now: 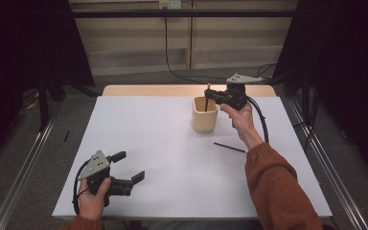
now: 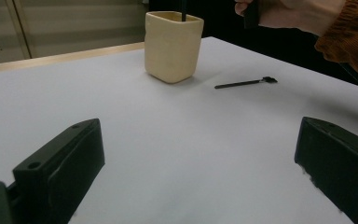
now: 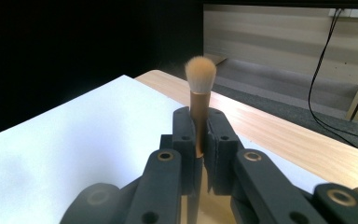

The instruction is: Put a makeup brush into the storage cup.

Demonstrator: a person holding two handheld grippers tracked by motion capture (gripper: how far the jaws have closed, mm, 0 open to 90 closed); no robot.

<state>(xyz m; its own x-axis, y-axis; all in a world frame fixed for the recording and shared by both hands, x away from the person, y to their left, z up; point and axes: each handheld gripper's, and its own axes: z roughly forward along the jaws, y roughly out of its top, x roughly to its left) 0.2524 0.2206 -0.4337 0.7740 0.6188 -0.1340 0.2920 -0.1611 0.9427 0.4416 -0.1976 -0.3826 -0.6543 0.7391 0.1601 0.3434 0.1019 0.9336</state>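
Pinching a makeup brush (image 3: 199,100) between its pressed-together jaws, the right gripper (image 1: 210,96) is hovering over the cream cup (image 1: 204,115) at the far middle of the white table (image 1: 163,158), with the brush's dark handle dipping into the cup. A second thin black brush (image 1: 230,147) is lying flat just near and right of the cup. At the near left, the left gripper (image 1: 128,166) is resting with jaws spread wide, holding nothing.

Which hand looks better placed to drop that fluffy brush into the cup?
Right. The right gripper already clamps the brush directly over the cup, while the left gripper rests open near the table's front edge.
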